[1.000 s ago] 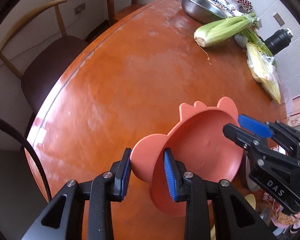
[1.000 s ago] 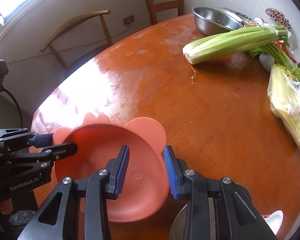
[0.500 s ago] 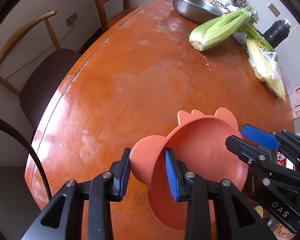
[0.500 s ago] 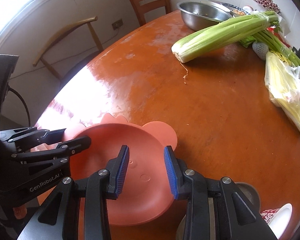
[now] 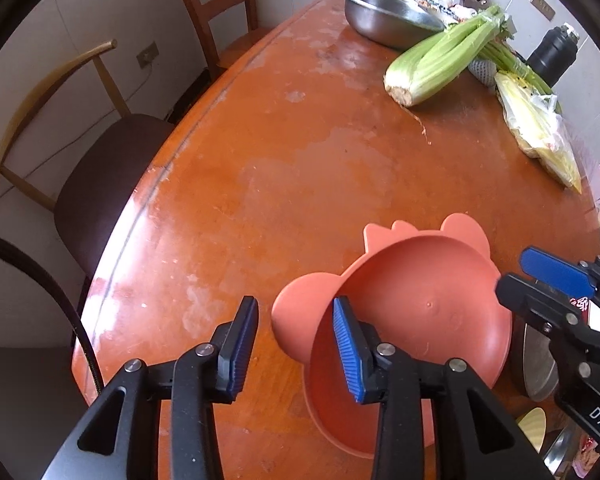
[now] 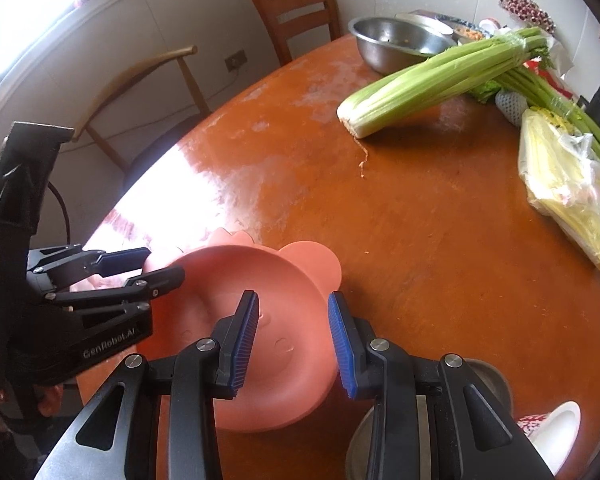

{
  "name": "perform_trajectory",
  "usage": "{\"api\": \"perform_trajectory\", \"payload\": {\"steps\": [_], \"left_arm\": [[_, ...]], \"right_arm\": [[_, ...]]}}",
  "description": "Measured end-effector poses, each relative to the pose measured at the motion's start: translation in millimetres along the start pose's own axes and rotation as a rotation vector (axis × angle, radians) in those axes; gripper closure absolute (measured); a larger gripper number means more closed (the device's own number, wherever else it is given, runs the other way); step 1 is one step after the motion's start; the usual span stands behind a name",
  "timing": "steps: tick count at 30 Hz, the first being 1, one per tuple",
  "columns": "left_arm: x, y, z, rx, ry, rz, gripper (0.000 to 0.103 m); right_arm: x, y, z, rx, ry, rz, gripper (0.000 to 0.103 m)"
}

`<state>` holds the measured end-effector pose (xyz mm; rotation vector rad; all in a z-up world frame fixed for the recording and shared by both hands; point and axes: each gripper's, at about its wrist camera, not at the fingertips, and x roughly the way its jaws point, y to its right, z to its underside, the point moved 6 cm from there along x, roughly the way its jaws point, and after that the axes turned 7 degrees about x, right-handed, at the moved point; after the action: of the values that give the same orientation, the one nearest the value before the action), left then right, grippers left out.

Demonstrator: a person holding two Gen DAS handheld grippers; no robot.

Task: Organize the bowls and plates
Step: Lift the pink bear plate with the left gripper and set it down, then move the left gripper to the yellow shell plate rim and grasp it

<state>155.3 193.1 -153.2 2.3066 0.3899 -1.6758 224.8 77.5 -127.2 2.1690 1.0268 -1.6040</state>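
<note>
1. Far left, two chairs [image 5: 100, 184] stand just off the desk [image 5: 300, 168] edge, one with a dark seat, one slatted wood behind it.
2. Left claw [image 5: 296, 344] comes in low and level over the near desk edge, its blue pads apart. The plate's ear tab sits in the gap, and I cannot tell whether either pad touches it.
3. The pink plate [image 5: 420, 312] sits at the near edge of the desk, tilted, with its bowl facing the left camera.
4. Right claw [image 6: 294, 340] reaches in from the near right, pointing across the plate [image 6: 228, 280]. Its pads are spread, hovering over the plate's right rim, gripping nothing.
5. From the right camera, the left claw [image 6: 140, 266] points in from the left at the plate's left edge, fingers stacked one above the other.
6. Far side: a steel bowl [image 5: 384, 12], then celery [image 5: 440, 64] lying on the desk.
7. Far right, a bag [image 6: 568, 188] of yellow greens lies by the desk edge, well apart from the plate.
</note>
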Motion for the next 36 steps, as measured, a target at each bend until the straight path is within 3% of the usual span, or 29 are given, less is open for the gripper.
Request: {"api": "perform_trajectory", "payload": {"steps": [10,21,29,36], "left_arm": [[-56.0,-4.1,1.7,0.016,0.104,-0.001,0.059],[-110.1,38.4,34.1,0.149,0.166,0.052,0.052],[-122.3,77.2,71.6,0.234,0.136,0.126,0.051],[-113.9,104.5,111.8,0.306,0.063,0.175,0.051]], "right_arm": [[-52.2,3.4,17.8,0.031,0.067,-0.025,0.063],[-126.4,14.6,62.2,0.092,0.148,0.001,0.053],[-158.2,28.9,112.8,0.112,0.133,0.079,0.05],[-158.7,35.0,143.2,0.116,0.094,0.11,0.05]]}}
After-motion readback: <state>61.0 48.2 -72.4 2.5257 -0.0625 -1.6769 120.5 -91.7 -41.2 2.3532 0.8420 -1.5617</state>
